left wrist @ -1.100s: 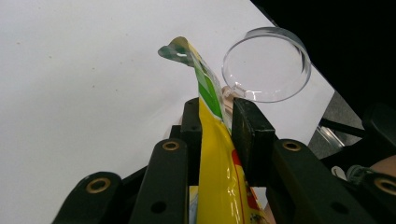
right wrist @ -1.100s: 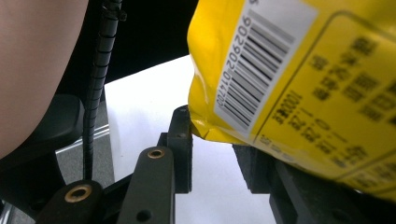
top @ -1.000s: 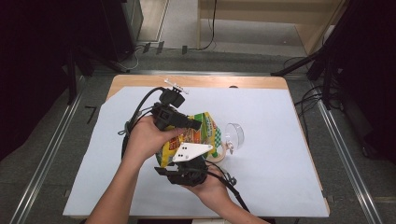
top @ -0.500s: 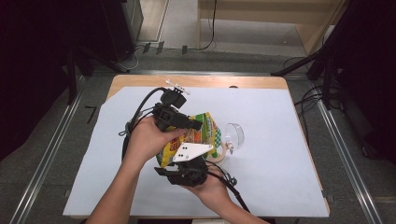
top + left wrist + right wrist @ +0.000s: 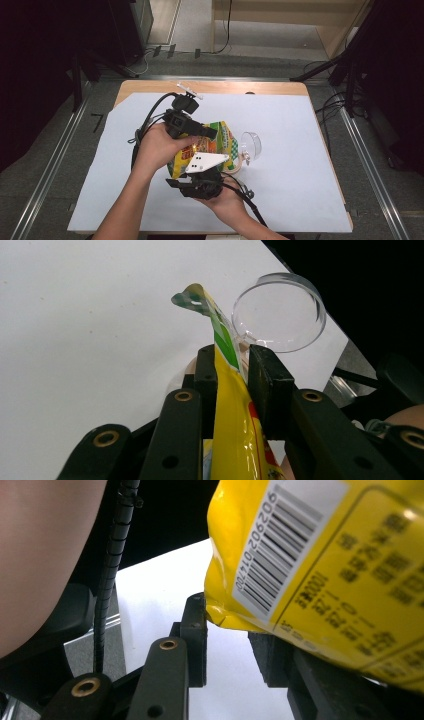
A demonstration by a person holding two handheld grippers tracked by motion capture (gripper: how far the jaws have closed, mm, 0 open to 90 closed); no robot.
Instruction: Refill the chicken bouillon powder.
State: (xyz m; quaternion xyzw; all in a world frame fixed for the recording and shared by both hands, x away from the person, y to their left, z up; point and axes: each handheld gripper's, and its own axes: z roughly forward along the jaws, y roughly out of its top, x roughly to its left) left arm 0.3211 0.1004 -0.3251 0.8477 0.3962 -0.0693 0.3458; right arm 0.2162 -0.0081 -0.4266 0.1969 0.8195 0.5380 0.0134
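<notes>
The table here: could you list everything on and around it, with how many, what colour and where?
Snack bag: one, yellow with green, mid-table, held above the sheet.
Clear cup: one, see-through, lying on its side right of the bag.
Paper sheet: one, white, covering the table.
Table: one, light wood, bare along its far edge.
Left hand-held gripper: one, black, jaws closed on the bag's edge.
Right hand-held gripper: one, black, at the bag's corner; grip unclear.

The yellow snack bag [image 5: 320, 575] carries a white barcode label whose digits appear to read 9029020147; the last digits are unclear. Beside the barcode run lines of dark printed characters, too blurred to read. Nothing else bears readable text.
</notes>
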